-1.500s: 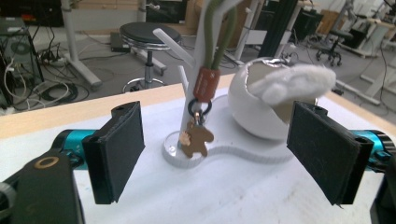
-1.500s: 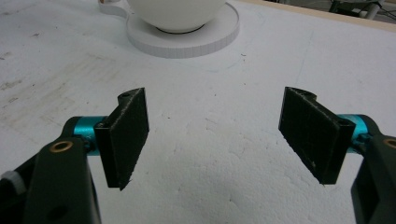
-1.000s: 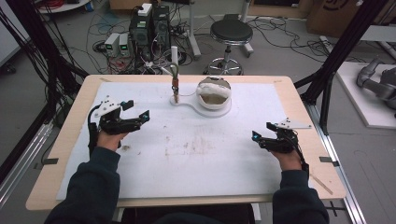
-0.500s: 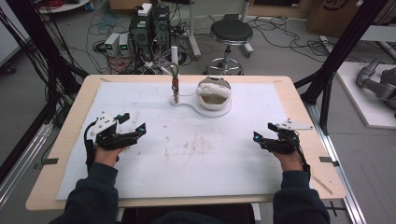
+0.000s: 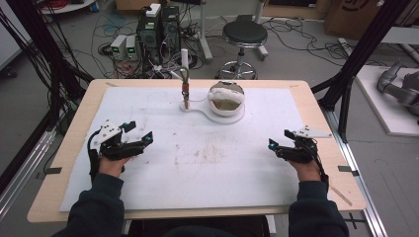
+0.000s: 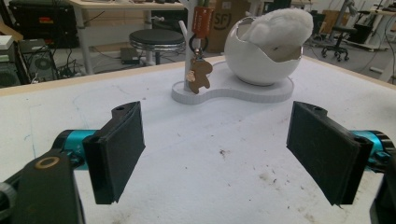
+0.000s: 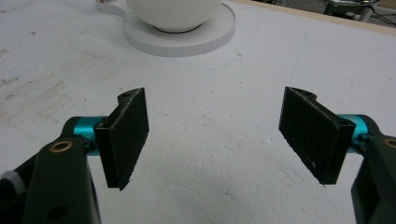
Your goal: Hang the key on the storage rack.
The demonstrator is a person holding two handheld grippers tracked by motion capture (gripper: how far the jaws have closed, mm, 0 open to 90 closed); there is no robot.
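Observation:
A white egg-shaped bowl (image 5: 226, 100) holding a fluffy white lump (image 6: 280, 22) sits on a flat white base (image 5: 217, 117) at the back middle of the table. A thin white post (image 5: 185, 59) on the same base carries an orange tag (image 6: 203, 18) and a tan figure-shaped charm (image 6: 198, 74). My left gripper (image 5: 140, 132) rests at the left of the white mat, open and empty; in its own view the jaws (image 6: 217, 149) frame the base from well short of it. My right gripper (image 5: 279, 139) is open and empty at the right, with the base's edge (image 7: 182, 39) ahead.
A white mat (image 5: 207, 163) with faint brown smudges covers the wooden table (image 5: 316, 106). Black frame posts (image 5: 356, 64) stand at the table's corners. Behind the table are a stool (image 5: 243, 34), computer boxes (image 5: 158, 29) and floor cables.
My left gripper has moved back toward the near edge of the table. The right gripper has stayed almost in place. Both remain open.

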